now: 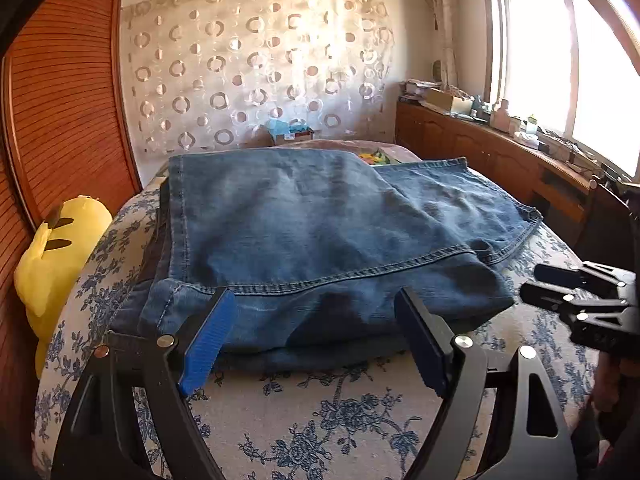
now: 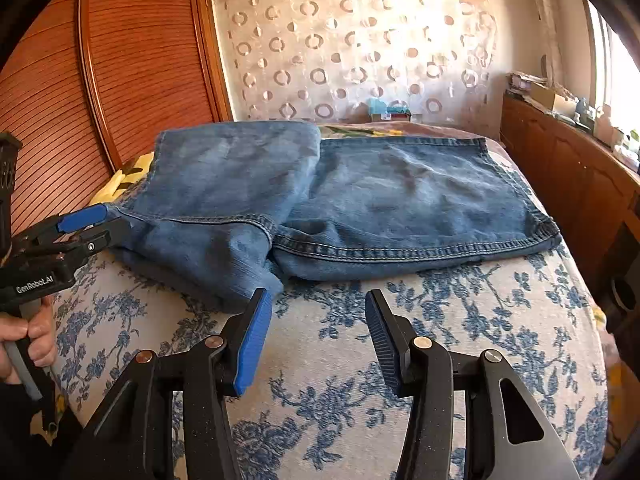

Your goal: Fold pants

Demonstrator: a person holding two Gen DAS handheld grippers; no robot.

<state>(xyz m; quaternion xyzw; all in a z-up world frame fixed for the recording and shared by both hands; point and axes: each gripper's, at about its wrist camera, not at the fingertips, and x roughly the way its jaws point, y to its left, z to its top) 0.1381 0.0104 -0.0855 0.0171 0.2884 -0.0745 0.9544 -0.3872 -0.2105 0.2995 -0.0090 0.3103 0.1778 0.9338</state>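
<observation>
Left wrist view: folded blue jeans (image 1: 320, 232) lie on a floral-covered bed (image 1: 340, 420); the left gripper (image 1: 316, 316) has its jaws wide at the near fold, pads not pressing.

Right wrist view: the right gripper (image 2: 316, 312) hangs half-open, empty, over the bedspread just short of the jeans (image 2: 400, 208); wooden louvred doors (image 2: 132, 60) stand behind.

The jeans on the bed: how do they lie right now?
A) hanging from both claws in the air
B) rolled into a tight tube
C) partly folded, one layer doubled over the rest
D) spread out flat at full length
C: the jeans rest on the flowered bedspread, with one denim layer folded over the left part while the hemmed section beside it lies single and flat; neither claw lifts them.
</observation>
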